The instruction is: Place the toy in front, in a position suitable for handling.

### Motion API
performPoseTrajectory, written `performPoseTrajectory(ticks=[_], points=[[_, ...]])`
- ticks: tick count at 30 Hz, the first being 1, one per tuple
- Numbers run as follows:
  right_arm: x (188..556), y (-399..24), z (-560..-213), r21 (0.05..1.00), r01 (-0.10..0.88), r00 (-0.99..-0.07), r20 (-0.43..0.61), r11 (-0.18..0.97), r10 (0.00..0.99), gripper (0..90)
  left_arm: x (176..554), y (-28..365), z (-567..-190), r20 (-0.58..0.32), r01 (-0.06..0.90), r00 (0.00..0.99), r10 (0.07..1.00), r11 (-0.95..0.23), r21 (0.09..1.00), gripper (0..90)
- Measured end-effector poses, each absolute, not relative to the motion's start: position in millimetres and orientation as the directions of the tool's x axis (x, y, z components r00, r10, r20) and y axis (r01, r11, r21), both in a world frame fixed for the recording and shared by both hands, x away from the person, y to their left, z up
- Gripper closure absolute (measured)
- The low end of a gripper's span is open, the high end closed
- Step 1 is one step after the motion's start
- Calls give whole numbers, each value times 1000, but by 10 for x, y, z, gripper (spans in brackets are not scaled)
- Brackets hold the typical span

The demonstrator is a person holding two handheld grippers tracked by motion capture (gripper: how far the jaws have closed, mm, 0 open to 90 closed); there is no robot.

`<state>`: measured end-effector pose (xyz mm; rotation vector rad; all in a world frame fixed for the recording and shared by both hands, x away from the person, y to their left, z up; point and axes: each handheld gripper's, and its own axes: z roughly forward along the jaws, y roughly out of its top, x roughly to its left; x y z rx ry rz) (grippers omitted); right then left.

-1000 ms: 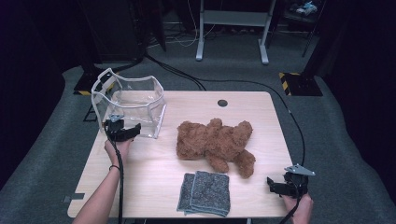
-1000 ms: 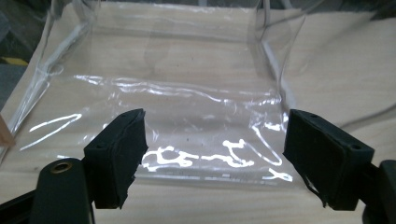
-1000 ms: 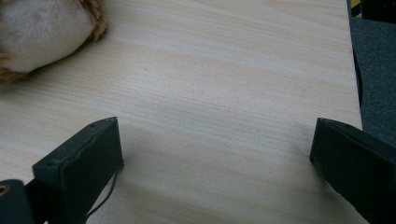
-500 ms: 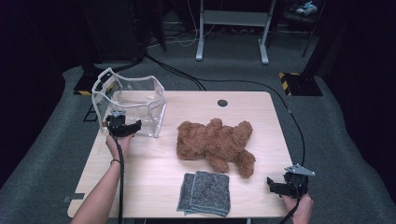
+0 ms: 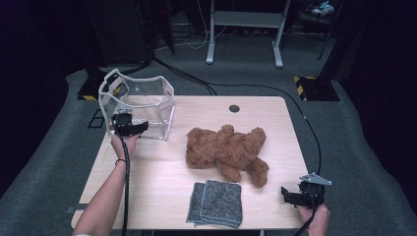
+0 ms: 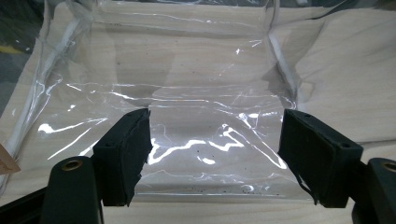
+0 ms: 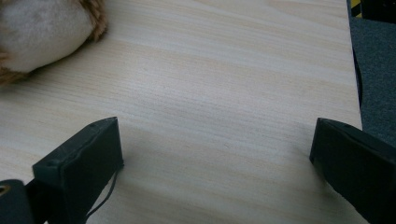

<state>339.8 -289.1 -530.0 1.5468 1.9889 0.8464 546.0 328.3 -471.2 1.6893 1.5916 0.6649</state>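
Left claw (image 5: 139,129) wide apart at clear bag (image 5: 147,103), holding nothing

High view: overhead from the near side, facing twelve o'clock across the whole table (image 5: 162,172). Left gripper view: close on the clear bag (image 6: 187,93), shared with high view at ten o'clock. Right gripper view: close over tabletop, teddy bear (image 7: 42,32) at eleven o'clock.
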Motion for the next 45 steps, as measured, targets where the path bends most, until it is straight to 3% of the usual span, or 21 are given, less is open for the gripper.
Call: performPoseTrajectory(ticks=[15,32,45], points=[[3398,-2892,-5301,720,673,-247,1,171,969,17,5637,3284,-4658,-131,637,84,988,47,769,249],[3398,-2891,-5301,720,673,-247,1,170,969,17,5767,3262,-4628,-103,634,68,992,37,773,247],[3398,-2891,-5300,720,673,-247,2,170,969,16,5534,3250,-4598,-112,641,97,989,25,767,181]])
